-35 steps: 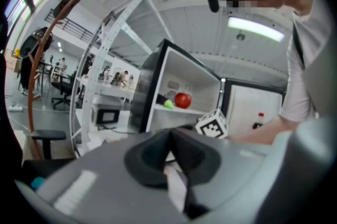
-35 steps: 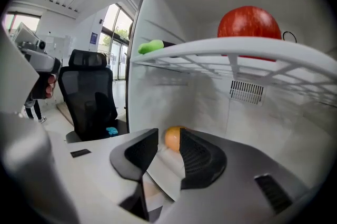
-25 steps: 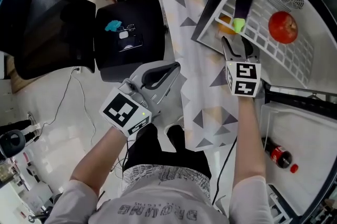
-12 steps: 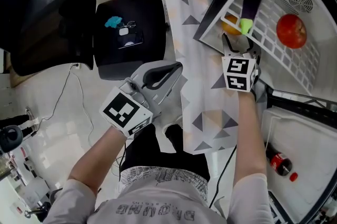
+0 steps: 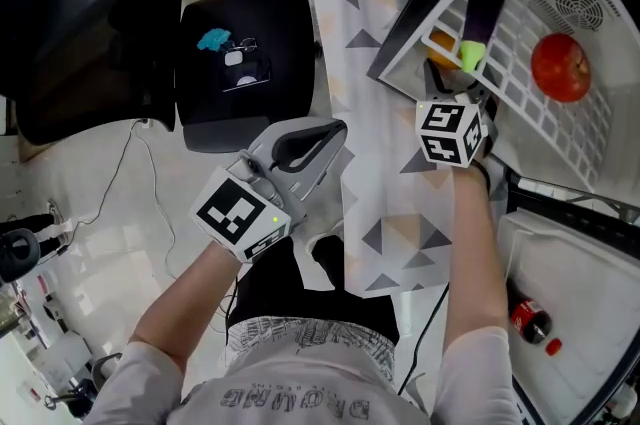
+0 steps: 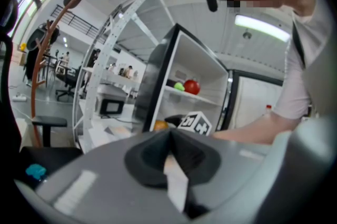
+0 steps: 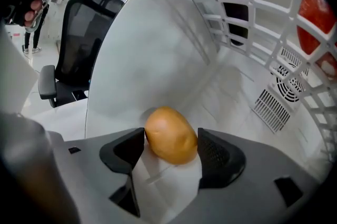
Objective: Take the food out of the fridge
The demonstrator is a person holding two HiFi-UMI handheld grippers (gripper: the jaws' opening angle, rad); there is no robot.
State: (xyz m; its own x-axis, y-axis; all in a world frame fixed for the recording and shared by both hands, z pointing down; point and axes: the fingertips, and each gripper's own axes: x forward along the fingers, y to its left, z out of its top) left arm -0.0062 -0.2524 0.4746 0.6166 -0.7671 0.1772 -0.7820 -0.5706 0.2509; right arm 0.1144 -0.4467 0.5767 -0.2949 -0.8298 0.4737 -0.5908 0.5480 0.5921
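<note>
Risk: The smooth orange-brown oval food (image 7: 169,132) looked likely to squirt forward out of the right gripper (image 7: 170,139) and roll deeper into the white fridge (image 7: 158,49), or to drop on the way out.
Cause: Its rounded skin sat near the tips of the jaws rather than deep between them, so an off-centre squeeze could have pushed it away. A quick lift might also have knocked the white wire shelf (image 7: 253,7) directly overhead.
Right jaws: They stood moderately open, one on each side of the food. The left one was at or almost at its skin and the right one showed a narrow gap, with no grip yet closed.
Left jaws: The left gripper (image 6: 169,136) was pressed together on nothing and hung outside the fridge, in front of the person's body.
Food: The oval piece lay on the lower compartment's floor, under the shelf carrying the round red fruit (image 5: 560,68) and the dark purple aubergine (image 5: 483,8).
</note>
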